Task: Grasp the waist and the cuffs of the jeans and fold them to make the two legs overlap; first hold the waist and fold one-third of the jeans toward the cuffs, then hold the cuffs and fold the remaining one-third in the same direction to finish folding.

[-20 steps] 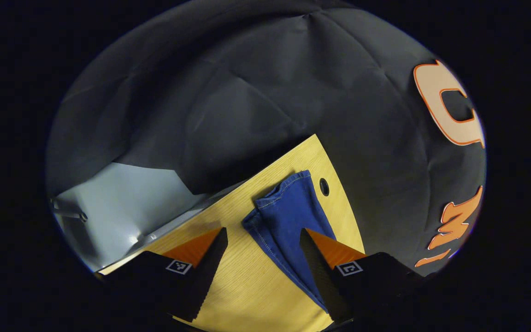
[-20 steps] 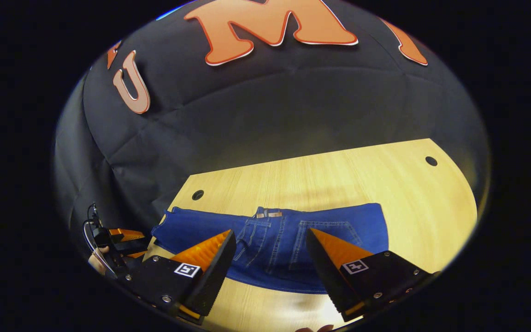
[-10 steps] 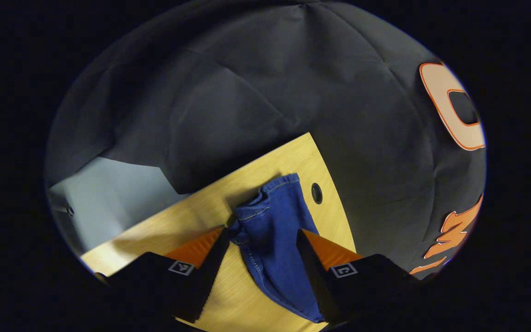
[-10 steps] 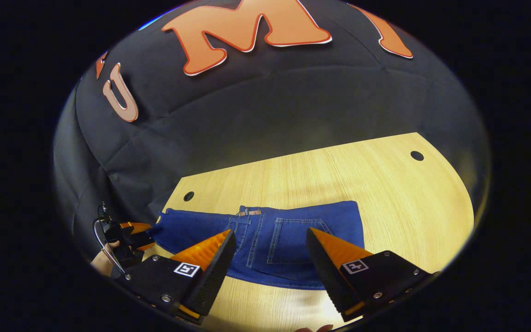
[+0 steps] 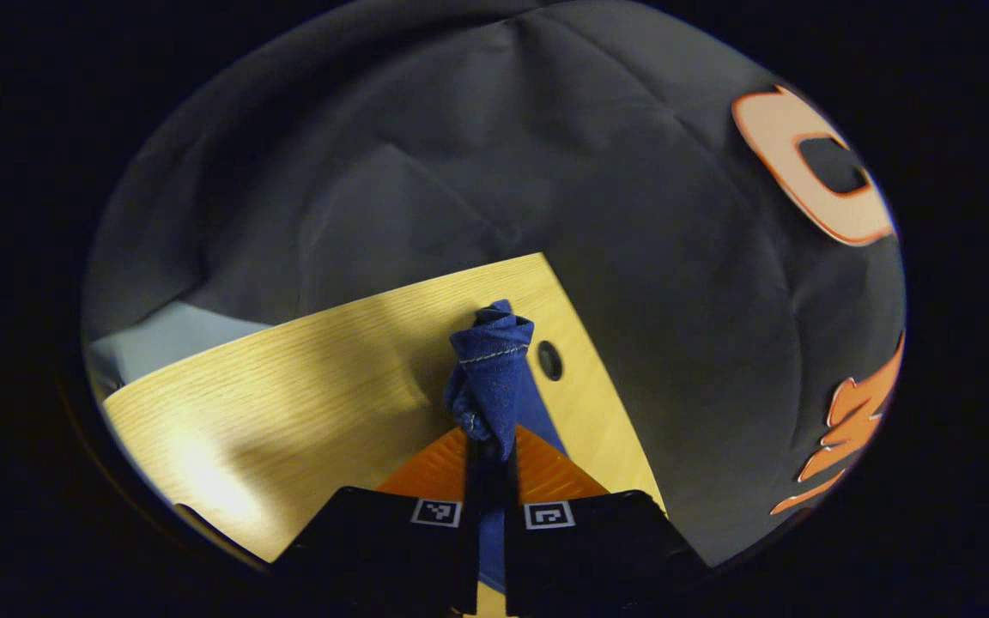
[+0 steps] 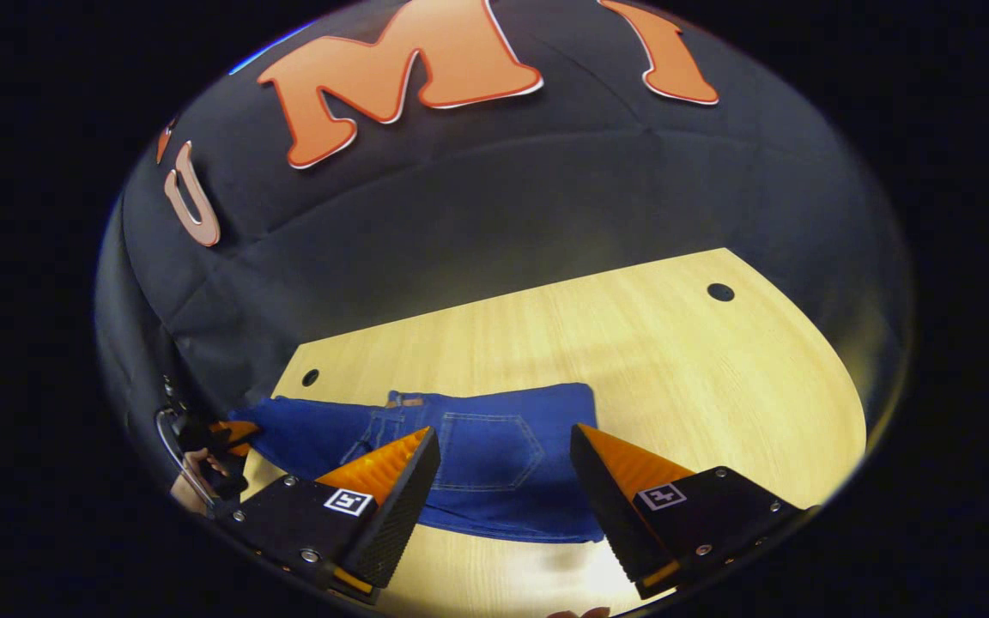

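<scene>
Left tongs (image 5: 489,446) clamped tight on bunched cuff end of blue denim jeans (image 6: 477,455) — right tongs (image 6: 503,468) wide apart, empty, jeans flat on light wooden table (image 6: 675,378) just ahead between its fingers.

**Right tongs open above the folded jeans**

The jeans (image 6: 469,455) lie flat on the table (image 6: 675,386), partly folded, with a back pocket and the waistband facing up. The right tongs (image 6: 505,493) hang just in front of the jeans with their jaws wide apart, one finger over the jeans' left half and the other at their right edge; whether they touch the denim cannot be told. At the jeans' far left end the left tongs (image 6: 224,433) meet the cloth, with a hand (image 6: 190,489) behind them. Beyond the jeans' left end a round hole (image 6: 311,378) sits in the table, and another hole (image 6: 720,292) lies well off to their right.
</scene>
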`<state>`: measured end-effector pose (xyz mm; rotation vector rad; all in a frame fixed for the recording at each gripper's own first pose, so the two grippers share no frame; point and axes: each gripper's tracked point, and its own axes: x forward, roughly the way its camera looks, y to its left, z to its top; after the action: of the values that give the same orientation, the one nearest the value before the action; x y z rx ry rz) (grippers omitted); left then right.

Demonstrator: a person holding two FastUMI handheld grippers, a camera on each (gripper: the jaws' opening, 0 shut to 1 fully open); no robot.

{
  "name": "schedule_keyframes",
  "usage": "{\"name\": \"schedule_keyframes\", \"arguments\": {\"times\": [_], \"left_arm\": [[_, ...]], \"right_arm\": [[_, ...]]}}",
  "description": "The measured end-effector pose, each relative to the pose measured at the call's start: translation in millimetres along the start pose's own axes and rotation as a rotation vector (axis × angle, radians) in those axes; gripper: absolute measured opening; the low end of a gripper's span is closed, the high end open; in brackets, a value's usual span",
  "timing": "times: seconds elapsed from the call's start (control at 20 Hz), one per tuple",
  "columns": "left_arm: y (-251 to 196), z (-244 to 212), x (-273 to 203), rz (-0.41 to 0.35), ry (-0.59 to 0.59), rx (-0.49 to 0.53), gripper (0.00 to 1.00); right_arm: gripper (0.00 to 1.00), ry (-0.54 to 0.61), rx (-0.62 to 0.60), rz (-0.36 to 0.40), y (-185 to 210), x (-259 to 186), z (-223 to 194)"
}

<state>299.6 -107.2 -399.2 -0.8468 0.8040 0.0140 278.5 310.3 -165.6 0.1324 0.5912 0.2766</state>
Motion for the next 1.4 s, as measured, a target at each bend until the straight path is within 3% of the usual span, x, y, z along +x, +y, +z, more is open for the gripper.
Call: {"name": "schedule_keyframes", "arguments": {"times": [0.45, 0.75, 0.95, 1.15, 1.4], "left_arm": [[-186, -43, -113, -0.242, -0.103, 0.230, 0.12], [-301, -164, -123, -0.317, -0.041, 0.397, 0.10], [-325, -264, -100, -0.320, 0.065, 0.507, 0.12], [-308, -368, -74, -0.265, 0.184, 0.701, 0.12], [-271, -422, -50, -0.169, 0.224, 0.932, 0.12]], "right_arm": [[0.97, -0.079, 0.015, 0.088, -44, -30, 38], [0.96, -0.149, 0.031, 0.101, -108, -66, 67], [0.96, -0.151, 0.076, 0.076, -158, -82, 62], [0.96, -0.124, 0.079, 0.035, -198, -90, 40], [0.96, -0.072, 0.056, 0.041, -204, -87, 12]]}}
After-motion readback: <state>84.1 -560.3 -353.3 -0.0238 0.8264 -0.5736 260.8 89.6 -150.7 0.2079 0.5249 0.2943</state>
